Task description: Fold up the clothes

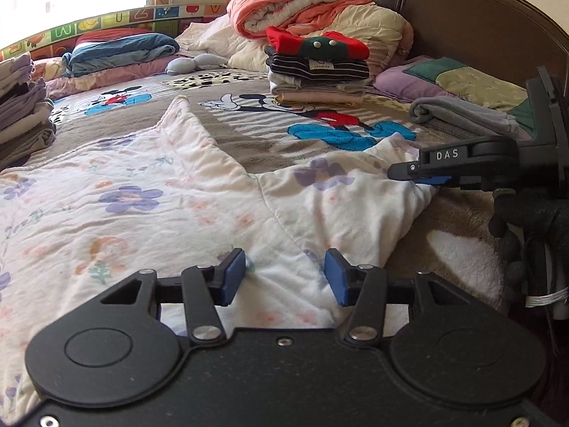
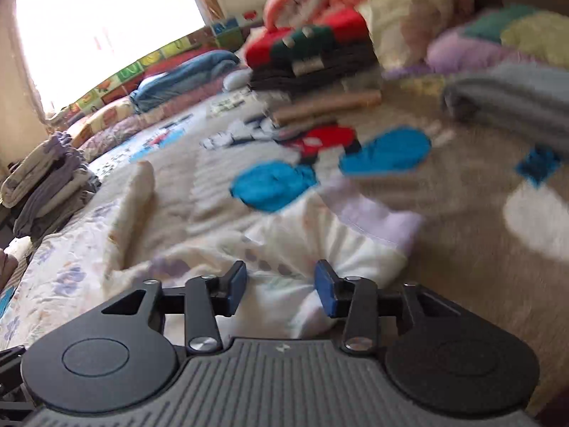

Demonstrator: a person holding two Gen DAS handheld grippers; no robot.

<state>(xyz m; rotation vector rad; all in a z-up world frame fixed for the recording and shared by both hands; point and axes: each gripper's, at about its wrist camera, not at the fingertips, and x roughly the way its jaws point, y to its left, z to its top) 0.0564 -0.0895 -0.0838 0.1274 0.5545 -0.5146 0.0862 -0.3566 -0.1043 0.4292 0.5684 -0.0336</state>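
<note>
A white quilted garment with purple flowers [image 1: 142, 195] lies spread on the cartoon bedspread [image 1: 249, 131], one part folded over toward the right. My left gripper [image 1: 285, 277] is at the garment's near edge, and bunched cloth fills the gap between its blue pads. My right gripper [image 1: 400, 175] reaches in from the right, held by a black-gloved hand [image 1: 526, 220], its tip at the garment's right corner. In the blurred right wrist view that gripper [image 2: 281, 286] has its pads apart, with the gathered cloth [image 2: 320, 235] loose between them.
A stack of folded clothes topped by a red and green piece [image 1: 316, 67] stands mid-bed. Another folded stack [image 1: 21, 106] sits at the left edge. A grey folded item [image 1: 462, 114] lies to the right. Rolled bedding [image 1: 302, 0] and the dark headboard [image 1: 480, 17] are behind.
</note>
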